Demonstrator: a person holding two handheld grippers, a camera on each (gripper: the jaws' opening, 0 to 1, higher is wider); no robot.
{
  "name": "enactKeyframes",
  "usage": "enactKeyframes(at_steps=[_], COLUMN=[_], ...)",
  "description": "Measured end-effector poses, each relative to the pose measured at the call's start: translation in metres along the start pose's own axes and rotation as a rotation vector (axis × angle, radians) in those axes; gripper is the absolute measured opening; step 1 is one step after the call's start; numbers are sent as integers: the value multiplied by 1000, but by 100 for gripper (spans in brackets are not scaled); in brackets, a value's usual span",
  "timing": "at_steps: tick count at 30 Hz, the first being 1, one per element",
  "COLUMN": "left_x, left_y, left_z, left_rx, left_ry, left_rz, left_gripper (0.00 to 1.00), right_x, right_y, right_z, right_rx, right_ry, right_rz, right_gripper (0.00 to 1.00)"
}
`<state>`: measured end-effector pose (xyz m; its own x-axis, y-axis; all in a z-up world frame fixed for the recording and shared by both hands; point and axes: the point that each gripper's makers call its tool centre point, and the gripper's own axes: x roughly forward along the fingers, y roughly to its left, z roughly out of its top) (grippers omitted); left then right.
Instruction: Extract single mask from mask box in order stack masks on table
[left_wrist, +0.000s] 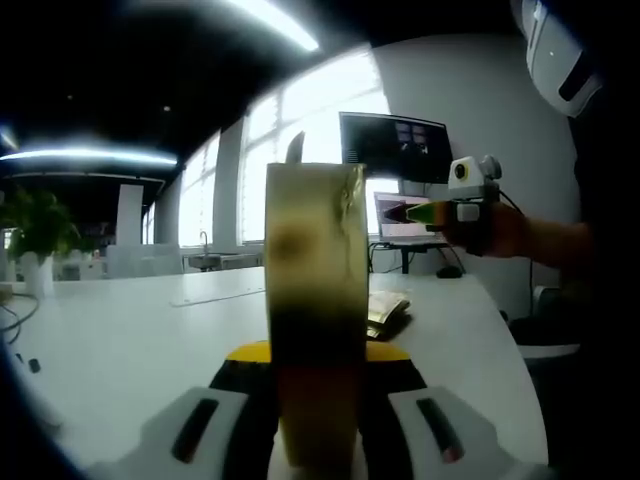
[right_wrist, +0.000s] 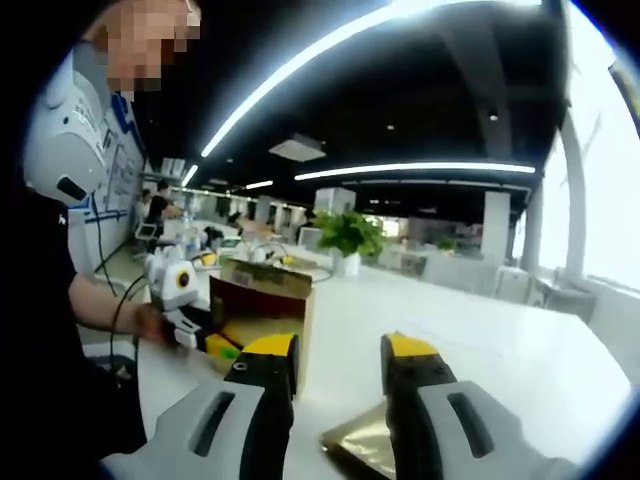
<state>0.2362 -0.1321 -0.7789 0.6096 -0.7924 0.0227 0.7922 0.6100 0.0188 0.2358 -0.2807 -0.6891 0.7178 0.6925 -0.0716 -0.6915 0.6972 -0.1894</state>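
Observation:
A tall tan mask box (left_wrist: 312, 290) stands upright between the jaws of my left gripper (left_wrist: 315, 355), which is shut on its narrow sides. From the right gripper view the same box (right_wrist: 265, 300) sits on the white table (right_wrist: 500, 350) with the left gripper (right_wrist: 222, 345) clamped on it, held by a person's hand. My right gripper (right_wrist: 340, 365) is open, nothing between its yellow-tipped jaws. It hovers above a gold packet (right_wrist: 362, 440) lying flat on the table. In the left gripper view that packet (left_wrist: 387, 312) lies just behind the box, and the right gripper (left_wrist: 408, 213) hangs in the air above it.
The white table (left_wrist: 130, 330) stretches left with a cable (left_wrist: 15, 318) at its edge. A monitor (left_wrist: 393, 148) and a lit screen (left_wrist: 398, 218) stand at the far side. A potted plant (right_wrist: 350, 235) sits farther back. The person's body stands close on one side.

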Motion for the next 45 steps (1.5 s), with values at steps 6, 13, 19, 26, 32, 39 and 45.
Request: enactKeyframes(at_steps=[6, 13, 19, 26, 32, 39, 45], left_x=[0, 0, 0, 0, 0, 0, 1], left_y=[1, 1, 0, 0, -1, -3, -5], left_z=[-1, 0, 0, 0, 0, 1, 2], left_rx=[8, 6, 6, 7, 8, 12, 13], left_ry=[0, -1, -1, 0, 1, 1, 2], left_rz=[0, -4, -4, -1, 0, 1, 0], left_gripper=[32, 32, 32, 32, 32, 32, 32], right_x=[7, 18, 29, 43, 53, 57, 63], right_y=[1, 2, 5, 15, 23, 26, 27], right_z=[10, 22, 32, 44, 50, 52, 59], right_rx=[-81, -133, -208, -287, -361, -441, -498], right_ry=[30, 43, 61, 73, 92, 133, 149], right_rz=[37, 72, 112, 178, 216, 254, 279], right_gripper=[29, 29, 29, 28, 28, 27, 24])
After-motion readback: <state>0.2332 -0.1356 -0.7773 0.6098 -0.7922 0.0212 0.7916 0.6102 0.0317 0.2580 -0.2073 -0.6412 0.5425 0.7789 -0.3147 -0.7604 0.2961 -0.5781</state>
